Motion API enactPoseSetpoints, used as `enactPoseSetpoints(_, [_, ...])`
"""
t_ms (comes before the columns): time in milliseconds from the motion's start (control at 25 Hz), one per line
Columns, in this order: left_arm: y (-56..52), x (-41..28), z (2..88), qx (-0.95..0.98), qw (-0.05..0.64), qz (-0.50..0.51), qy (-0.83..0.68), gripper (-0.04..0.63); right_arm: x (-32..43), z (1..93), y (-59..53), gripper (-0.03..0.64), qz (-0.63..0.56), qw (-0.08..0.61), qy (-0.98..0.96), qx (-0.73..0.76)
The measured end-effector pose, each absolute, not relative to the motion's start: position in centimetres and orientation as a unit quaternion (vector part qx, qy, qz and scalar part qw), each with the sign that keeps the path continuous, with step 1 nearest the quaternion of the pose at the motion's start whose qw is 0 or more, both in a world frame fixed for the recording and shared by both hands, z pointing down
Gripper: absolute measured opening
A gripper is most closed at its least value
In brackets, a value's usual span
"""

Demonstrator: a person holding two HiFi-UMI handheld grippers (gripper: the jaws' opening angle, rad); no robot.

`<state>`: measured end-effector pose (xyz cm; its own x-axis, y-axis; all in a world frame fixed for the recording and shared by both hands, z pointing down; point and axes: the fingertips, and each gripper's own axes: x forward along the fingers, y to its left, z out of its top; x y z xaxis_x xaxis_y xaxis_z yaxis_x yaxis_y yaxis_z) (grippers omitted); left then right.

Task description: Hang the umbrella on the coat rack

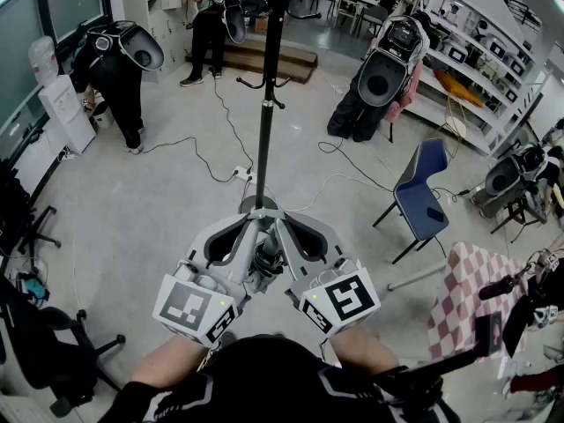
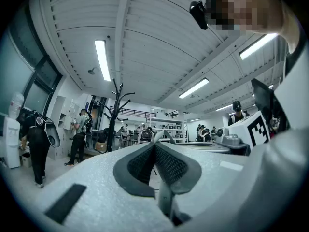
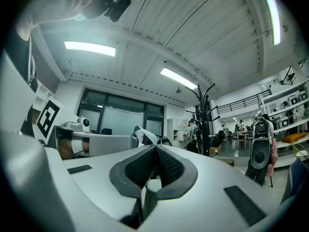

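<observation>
Approach step: left gripper [image 1: 251, 229] and right gripper [image 1: 280, 229] both clamp tight on the pale strap [image 3: 143, 135] of the folded umbrella [image 1: 267, 256] (it hangs between them), coat rack [image 1: 264, 104] ahead, so next, I'd say, lift that strap up onto it.

Black coat rack [image 1: 264, 104] upright; dark folded umbrella [image 1: 267, 258] held near base.

Your left grey plastic gripper [image 1: 249, 226] and right grey plastic gripper [image 1: 280, 226] each bear a black-and-white square-marker cube; their ribbed pads [image 2: 169, 166] are dark grey. The tall pole coat rack [image 1: 266, 104] is black, the moulded chair [image 1: 423, 192] blue, the draped cloth [image 1: 458, 298] red-and-white checked, the smooth floor [image 1: 159, 201] pale grey.
</observation>
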<state>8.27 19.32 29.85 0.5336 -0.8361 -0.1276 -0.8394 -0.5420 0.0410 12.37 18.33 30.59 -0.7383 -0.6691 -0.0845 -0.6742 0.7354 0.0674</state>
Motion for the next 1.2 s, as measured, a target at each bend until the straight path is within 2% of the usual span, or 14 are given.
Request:
enactPoseSetpoints(680, [19.3, 8.6, 29.9, -0.882, 0.010, 0.064, 0.466, 0.011, 12.9, 30.3, 17.7, 0.008, 0.025, 0.042, 0.926, -0.373])
enactPoseSetpoints(1200, [19.9, 6.0, 29.5, -0.893, 0.011, 0.077, 0.444, 0.011, 10.4, 29.9, 18.8, 0.008, 0.028, 0.043, 0.921, -0.387])
